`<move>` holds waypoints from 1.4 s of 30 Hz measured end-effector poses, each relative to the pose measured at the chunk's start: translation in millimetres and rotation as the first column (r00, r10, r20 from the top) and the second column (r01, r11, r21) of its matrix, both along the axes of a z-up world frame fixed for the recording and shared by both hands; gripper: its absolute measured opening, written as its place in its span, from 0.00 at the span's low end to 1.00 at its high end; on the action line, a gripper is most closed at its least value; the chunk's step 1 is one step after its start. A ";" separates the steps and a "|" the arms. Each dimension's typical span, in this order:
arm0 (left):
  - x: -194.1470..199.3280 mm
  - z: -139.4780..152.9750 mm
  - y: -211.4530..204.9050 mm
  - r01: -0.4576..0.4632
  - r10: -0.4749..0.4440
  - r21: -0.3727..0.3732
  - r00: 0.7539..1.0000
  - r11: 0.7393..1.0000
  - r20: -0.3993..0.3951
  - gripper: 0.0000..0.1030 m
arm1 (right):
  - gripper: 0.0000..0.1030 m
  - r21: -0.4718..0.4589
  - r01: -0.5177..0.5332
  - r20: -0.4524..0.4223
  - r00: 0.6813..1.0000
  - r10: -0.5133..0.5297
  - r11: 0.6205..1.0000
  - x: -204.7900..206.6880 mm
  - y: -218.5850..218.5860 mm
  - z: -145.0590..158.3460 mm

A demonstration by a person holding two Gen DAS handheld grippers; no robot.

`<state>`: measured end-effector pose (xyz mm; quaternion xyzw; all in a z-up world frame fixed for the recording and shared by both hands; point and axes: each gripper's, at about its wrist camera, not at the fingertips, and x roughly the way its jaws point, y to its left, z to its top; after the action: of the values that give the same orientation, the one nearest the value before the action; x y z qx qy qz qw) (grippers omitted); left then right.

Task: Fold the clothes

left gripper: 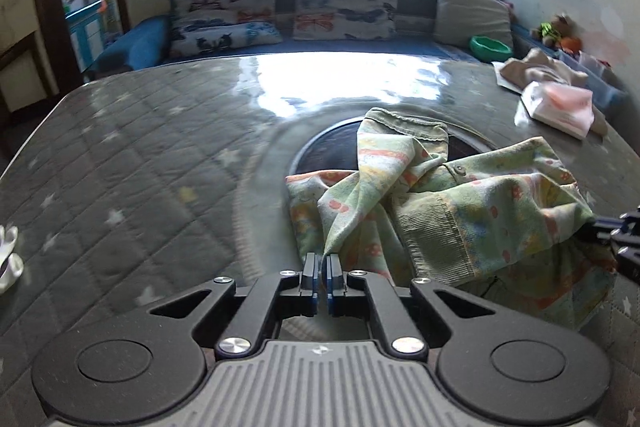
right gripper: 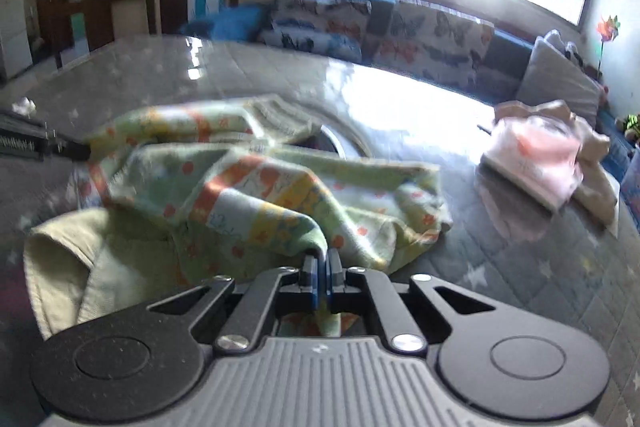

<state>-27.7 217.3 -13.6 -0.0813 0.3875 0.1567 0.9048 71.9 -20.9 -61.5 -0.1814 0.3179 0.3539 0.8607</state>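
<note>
A green patterned child's garment [left gripper: 460, 203] with ribbed cuffs lies crumpled on the grey quilted table [left gripper: 140, 155]. My left gripper [left gripper: 322, 263] is shut on a pinched corner of it, lifting the cloth into a peak. The right gripper's black tip shows at the right edge of the left wrist view [left gripper: 624, 239], at the garment's other side. In the right wrist view the same garment [right gripper: 260, 187] is bunched before my right gripper [right gripper: 322, 263], which is shut on a fold of it. The left gripper [right gripper: 44, 145] shows at the left edge there.
A stack of folded pink and beige clothes [left gripper: 560, 99] [right gripper: 548, 159] sits at the table's far right. A green bowl [left gripper: 490, 47] sits behind. A blue sofa with butterfly cushions [left gripper: 344, 7] stands beyond the table under the window. A dark round inset [left gripper: 332, 151] marks the table's middle.
</note>
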 end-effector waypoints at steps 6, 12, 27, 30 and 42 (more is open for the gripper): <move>-27.5 8.5 5.8 -0.010 0.011 -0.009 0.999 1.000 0.033 0.03 | 0.03 0.051 -0.017 0.055 0.998 0.014 0.999 -24.3 -32.6 36.2; -16.3 12.5 -0.9 0.013 -0.014 0.010 0.999 1.000 0.050 0.23 | 0.03 0.038 -0.004 0.060 0.998 0.002 0.999 -45.6 -62.3 50.8; 81.1 -16.2 -7.4 0.074 -0.074 -0.009 0.997 0.997 -0.004 0.34 | 0.17 -0.049 0.009 -0.019 1.000 -0.010 0.999 -58.4 -85.1 28.2; 82.9 -18.7 -6.9 0.067 -0.067 -0.007 0.998 0.998 -0.005 0.16 | 0.30 -0.036 -0.052 0.001 0.999 0.052 0.998 -65.7 -71.2 34.2; 34.6 6.6 2.7 0.046 -0.043 -0.045 0.996 0.998 0.080 0.08 | 0.26 -0.092 -0.152 -0.048 0.988 0.149 0.984 -46.9 -4.3 -7.8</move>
<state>6.9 220.0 -7.0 -0.0998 0.3567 0.1240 0.9206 25.0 -25.3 -69.3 -0.2384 0.3373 0.4060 0.8152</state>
